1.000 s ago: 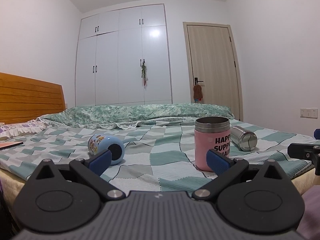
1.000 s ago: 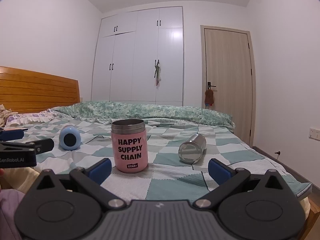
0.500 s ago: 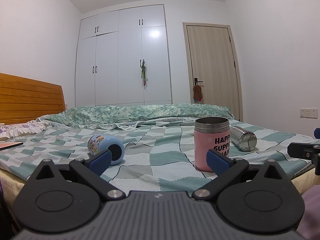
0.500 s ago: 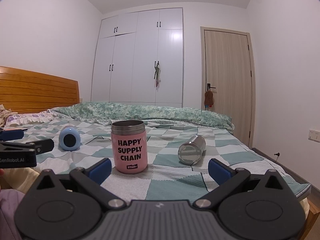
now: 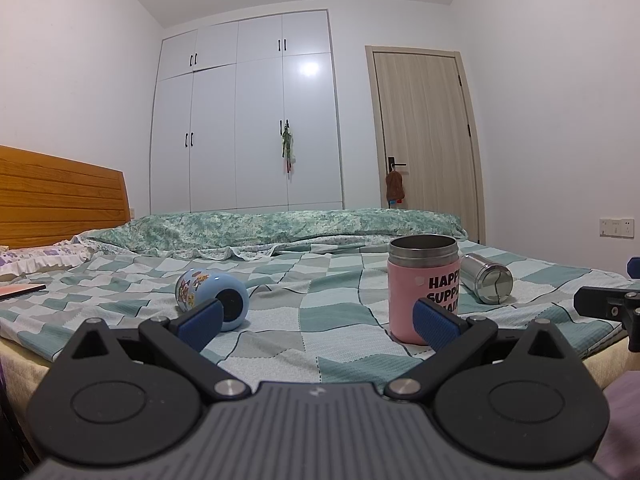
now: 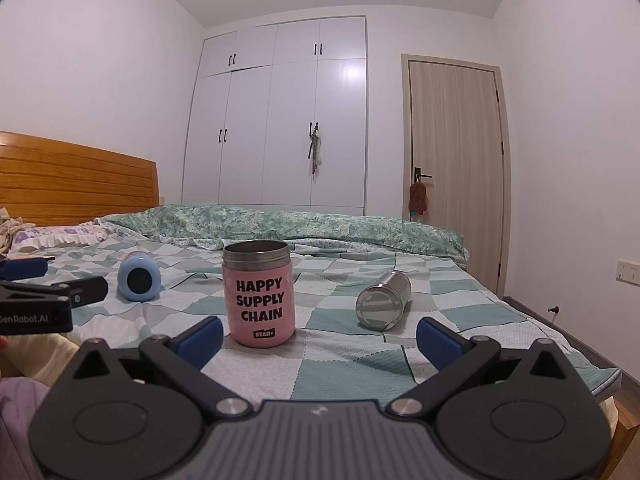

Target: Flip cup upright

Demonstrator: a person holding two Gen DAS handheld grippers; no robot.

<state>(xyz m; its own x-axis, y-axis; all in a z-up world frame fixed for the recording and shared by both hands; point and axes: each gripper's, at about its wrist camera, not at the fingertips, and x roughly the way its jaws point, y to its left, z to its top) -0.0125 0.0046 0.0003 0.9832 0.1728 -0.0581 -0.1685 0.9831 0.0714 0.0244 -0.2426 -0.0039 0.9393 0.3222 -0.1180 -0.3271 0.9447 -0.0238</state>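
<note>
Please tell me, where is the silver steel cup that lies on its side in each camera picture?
Left wrist view: the silver cup lies at the right, just right of and behind the pink cup.
Right wrist view: the silver cup lies right of centre, apart from the pink cup.
Shared landmark: the pink cup, standing upright on the checked bed cover in both views.
</note>
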